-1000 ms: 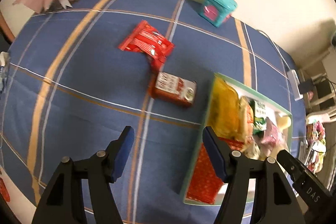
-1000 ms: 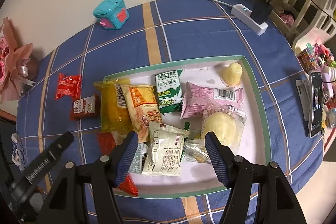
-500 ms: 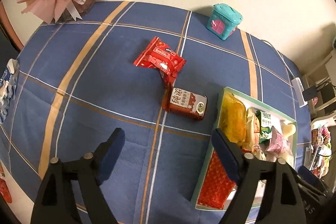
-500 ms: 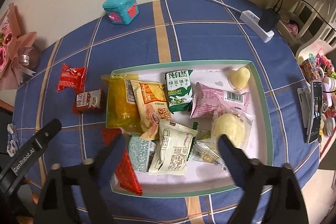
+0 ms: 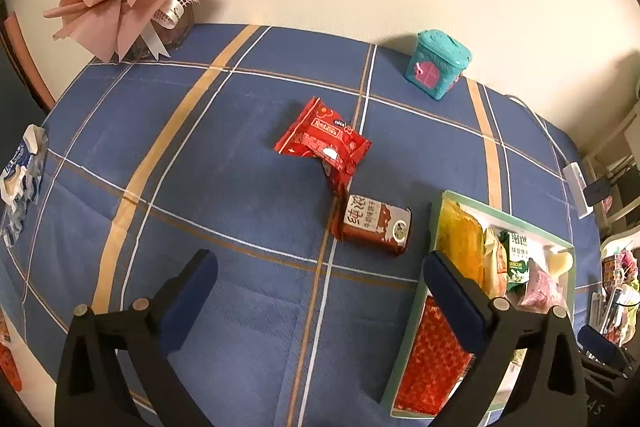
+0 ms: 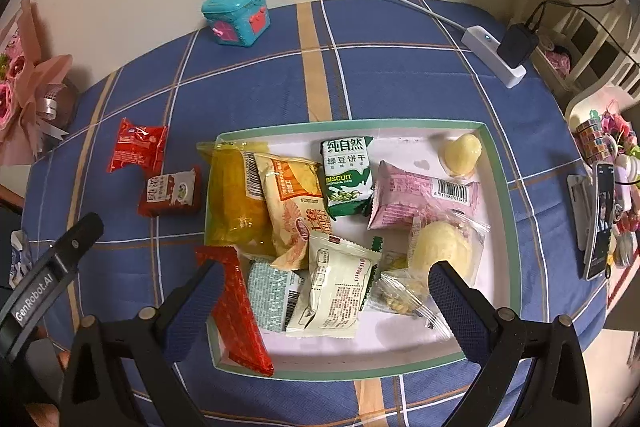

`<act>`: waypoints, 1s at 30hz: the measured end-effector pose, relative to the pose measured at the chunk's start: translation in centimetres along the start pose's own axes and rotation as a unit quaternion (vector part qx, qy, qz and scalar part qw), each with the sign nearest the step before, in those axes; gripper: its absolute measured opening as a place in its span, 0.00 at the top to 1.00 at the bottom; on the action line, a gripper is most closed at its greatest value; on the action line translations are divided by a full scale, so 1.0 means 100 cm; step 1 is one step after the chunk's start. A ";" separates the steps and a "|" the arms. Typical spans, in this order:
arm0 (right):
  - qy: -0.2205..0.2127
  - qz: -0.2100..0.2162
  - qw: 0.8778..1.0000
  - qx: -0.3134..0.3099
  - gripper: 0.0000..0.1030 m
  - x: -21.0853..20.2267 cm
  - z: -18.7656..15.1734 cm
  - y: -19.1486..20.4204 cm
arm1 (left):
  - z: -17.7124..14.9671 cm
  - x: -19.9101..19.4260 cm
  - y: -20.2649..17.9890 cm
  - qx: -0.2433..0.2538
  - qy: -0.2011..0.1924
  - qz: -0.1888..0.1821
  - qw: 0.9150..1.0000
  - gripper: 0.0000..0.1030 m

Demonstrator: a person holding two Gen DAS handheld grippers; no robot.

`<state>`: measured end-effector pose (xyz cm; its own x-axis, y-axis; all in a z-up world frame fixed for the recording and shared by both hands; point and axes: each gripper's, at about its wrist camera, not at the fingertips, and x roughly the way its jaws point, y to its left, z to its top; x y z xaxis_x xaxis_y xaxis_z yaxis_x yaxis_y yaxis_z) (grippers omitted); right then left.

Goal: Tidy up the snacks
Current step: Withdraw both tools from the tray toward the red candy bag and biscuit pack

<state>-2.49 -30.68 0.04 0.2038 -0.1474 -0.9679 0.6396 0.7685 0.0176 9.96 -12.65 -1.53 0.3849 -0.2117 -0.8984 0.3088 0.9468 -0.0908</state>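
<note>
both hand-held grippers, left (image 5: 320, 291) and right (image 6: 324, 297), just opened wide, nothing held; red packet (image 5: 324, 143) may be crushed if clamped hard.

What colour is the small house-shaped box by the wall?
Teal with pink doors, clearest in the right wrist view.

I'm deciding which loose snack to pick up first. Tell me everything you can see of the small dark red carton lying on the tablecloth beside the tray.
The dark red carton is a small box-shaped pack with a pale front panel bearing red Chinese characters and a round green emblem. It lies on its side on the blue tablecloth, just outside the tray. The red wrapper meets its corner; no gripper touches it.
</note>
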 end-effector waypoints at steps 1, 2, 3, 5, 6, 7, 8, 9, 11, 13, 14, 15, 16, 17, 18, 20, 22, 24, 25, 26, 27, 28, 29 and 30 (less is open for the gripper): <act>0.000 0.000 1.000 -0.001 0.00 0.000 0.000 0.001 | 0.000 0.000 0.001 0.000 -0.001 -0.001 1.000 0.00; -0.001 0.001 1.000 -0.002 0.00 0.000 0.000 0.003 | 0.001 0.001 0.002 0.001 -0.003 -0.003 1.000 0.00; -0.001 0.002 1.000 -0.004 0.00 0.000 0.000 0.005 | 0.002 0.001 0.004 0.002 -0.005 -0.003 1.000 0.00; -0.003 0.003 1.000 -0.009 0.00 0.000 0.001 0.011 | 0.005 0.001 0.007 0.004 -0.008 -0.006 1.000 0.00; -0.005 0.004 1.000 -0.011 0.00 -0.001 0.001 0.013 | 0.006 0.001 0.009 0.003 -0.009 -0.008 1.000 0.00; -0.006 0.005 1.000 -0.013 0.00 0.000 0.001 0.016 | 0.007 0.001 0.011 0.002 -0.010 -0.010 1.000 0.00; -0.007 0.007 1.000 -0.016 0.00 0.000 0.002 0.020 | 0.008 0.000 0.014 0.002 -0.014 -0.010 1.000 0.00; -0.008 0.009 1.000 -0.020 0.00 0.000 0.002 0.025 | 0.010 -0.001 0.016 0.002 -0.018 -0.007 1.000 0.00; -0.010 0.012 1.000 -0.026 0.00 0.000 0.003 0.032 | 0.013 -0.004 0.020 0.003 -0.029 0.000 1.000 0.00; -0.014 0.018 0.999 -0.033 0.00 0.001 0.004 0.041 | 0.016 -0.006 0.024 0.002 -0.037 0.002 0.999 0.00; -0.016 0.023 0.999 -0.037 0.00 0.001 0.005 0.047 | 0.018 -0.006 0.026 0.003 -0.041 0.001 0.999 0.00; -0.018 0.026 0.999 -0.040 0.00 0.001 0.006 0.051 | 0.020 -0.006 0.028 0.002 -0.042 0.000 0.999 0.00; -0.021 0.030 0.998 -0.042 0.00 0.001 0.007 0.055 | 0.022 -0.006 0.031 0.000 -0.042 0.001 0.999 0.00; -0.023 0.036 0.998 -0.045 0.00 0.002 0.009 0.061 | 0.024 -0.005 0.035 -0.005 -0.041 0.003 0.999 0.00; -0.025 0.041 0.998 -0.047 0.00 0.003 0.011 0.065 | 0.026 -0.004 0.038 -0.008 -0.041 0.005 0.999 0.00; -0.027 0.046 0.997 -0.051 0.00 0.005 0.013 0.073 | 0.030 -0.002 0.045 -0.017 -0.037 0.005 0.999 0.00; -0.028 0.049 0.997 -0.057 0.00 0.008 0.017 0.082 | 0.034 0.002 0.052 -0.025 -0.033 0.003 0.999 0.00; -0.031 0.053 0.996 -0.060 0.00 0.010 0.021 0.092 | 0.038 0.005 0.058 -0.032 -0.030 0.002 0.999 0.00; -0.032 0.056 0.996 -0.062 0.00 0.011 0.023 0.095 | 0.039 0.007 0.060 -0.034 -0.029 0.002 0.999 0.01; -0.035 0.060 0.996 -0.064 0.00 0.013 0.025 0.100 | 0.042 0.009 0.061 -0.036 -0.028 0.001 0.999 0.01; -0.036 0.061 0.995 -0.064 0.00 0.013 0.027 0.103 | 0.044 0.011 0.062 -0.038 -0.028 -0.001 0.999 0.01; -0.037 0.063 0.995 -0.064 0.00 0.014 0.029 0.107 | 0.046 0.013 0.062 -0.039 -0.028 -0.003 0.999 0.01; -0.037 0.065 0.995 -0.066 0.00 0.016 0.030 0.110 | 0.049 0.015 0.062 -0.039 -0.028 -0.005 0.999 0.01; -0.038 0.069 0.994 -0.069 0.00 0.019 0.032 0.116 | 0.051 0.018 0.061 -0.039 -0.028 -0.007 0.999 0.01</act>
<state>7.69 -24.03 -0.74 0.3414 -0.0760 -0.9368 0.4941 0.8624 0.1101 16.96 -8.46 -1.54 0.4301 -0.2360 -0.8714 0.2470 0.9592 -0.1378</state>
